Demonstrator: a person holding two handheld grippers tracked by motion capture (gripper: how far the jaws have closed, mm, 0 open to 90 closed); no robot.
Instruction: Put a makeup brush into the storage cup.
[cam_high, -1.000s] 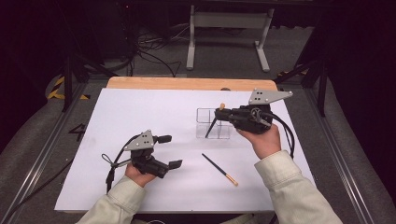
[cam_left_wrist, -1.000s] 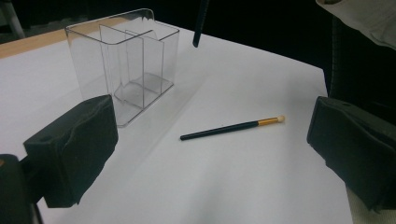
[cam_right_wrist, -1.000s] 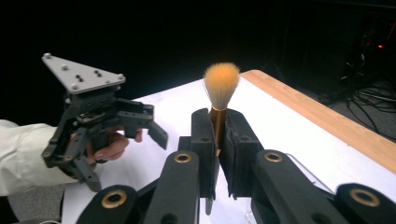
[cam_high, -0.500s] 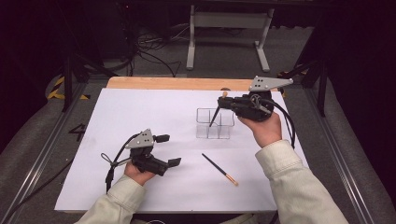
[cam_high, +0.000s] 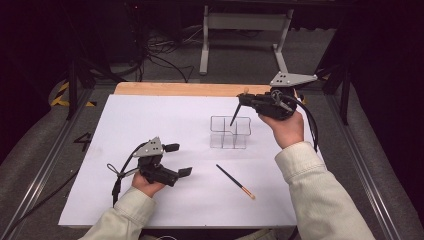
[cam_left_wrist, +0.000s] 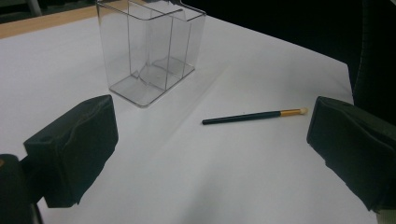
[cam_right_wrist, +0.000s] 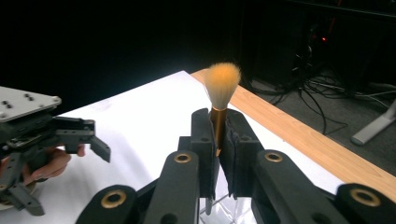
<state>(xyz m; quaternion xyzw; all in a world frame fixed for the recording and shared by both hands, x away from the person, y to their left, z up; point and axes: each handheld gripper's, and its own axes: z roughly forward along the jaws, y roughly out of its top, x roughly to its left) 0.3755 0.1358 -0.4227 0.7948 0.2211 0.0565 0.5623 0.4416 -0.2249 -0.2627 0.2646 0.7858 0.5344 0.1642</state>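
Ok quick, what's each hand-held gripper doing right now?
Left hand-held gripper: open, holding nothing.
Right hand-held gripper: closed on the makeup brush, over the clear organizer.

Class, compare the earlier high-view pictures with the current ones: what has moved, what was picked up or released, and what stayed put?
The right gripper, shut on the makeup brush throughout, carried it up the picture, toward the table's far edge, its handle tip now hanging over the clear organizer. Nothing was taken hold of or let go. The left gripper stayed open and in place; the second brush and the organizer did not move.
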